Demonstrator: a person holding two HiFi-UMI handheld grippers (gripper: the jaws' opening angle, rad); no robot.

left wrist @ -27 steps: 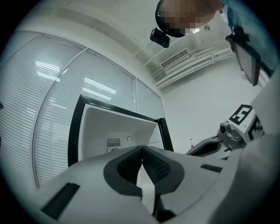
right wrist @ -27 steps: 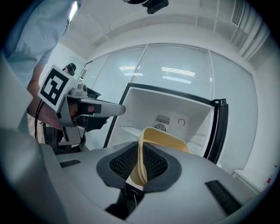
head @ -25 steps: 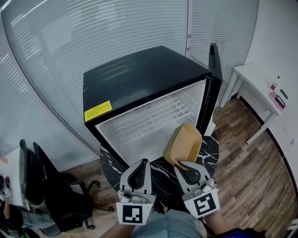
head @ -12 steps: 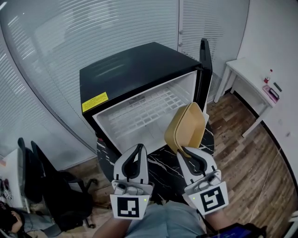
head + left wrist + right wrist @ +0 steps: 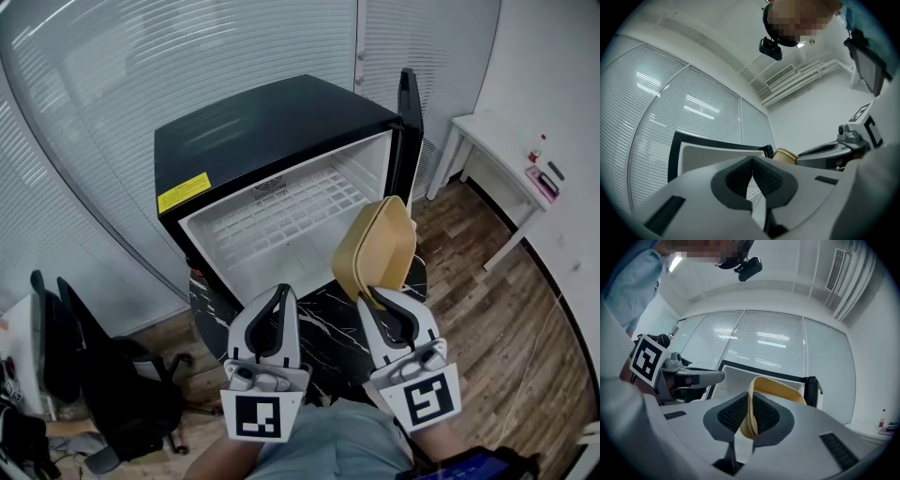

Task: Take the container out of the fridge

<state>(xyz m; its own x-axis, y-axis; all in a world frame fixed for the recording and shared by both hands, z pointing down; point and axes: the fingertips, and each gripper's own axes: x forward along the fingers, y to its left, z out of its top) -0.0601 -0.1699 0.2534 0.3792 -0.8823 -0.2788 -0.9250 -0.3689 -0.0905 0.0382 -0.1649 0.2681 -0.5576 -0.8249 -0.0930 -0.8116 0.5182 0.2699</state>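
A tan plastic container (image 5: 375, 248) hangs tilted on its edge in front of the open black mini fridge (image 5: 272, 150). My right gripper (image 5: 378, 301) is shut on the container's rim (image 5: 751, 413), well outside the fridge opening. My left gripper (image 5: 278, 298) is beside it, jaws shut with nothing between them (image 5: 752, 174). The fridge interior (image 5: 281, 230) is white with a wire shelf and holds nothing that I can see. Its door (image 5: 409, 117) stands open at the right.
The fridge stands on a black marbled round table (image 5: 328, 328). A black office chair (image 5: 84, 375) is at lower left. A white side table (image 5: 511, 159) with small items is at right on the wood floor (image 5: 497, 309). Glass walls with blinds are behind.
Both grippers and the container have risen slightly and drawn back from the fridge; the view has shifted so the fridge sits a little higher and further left.
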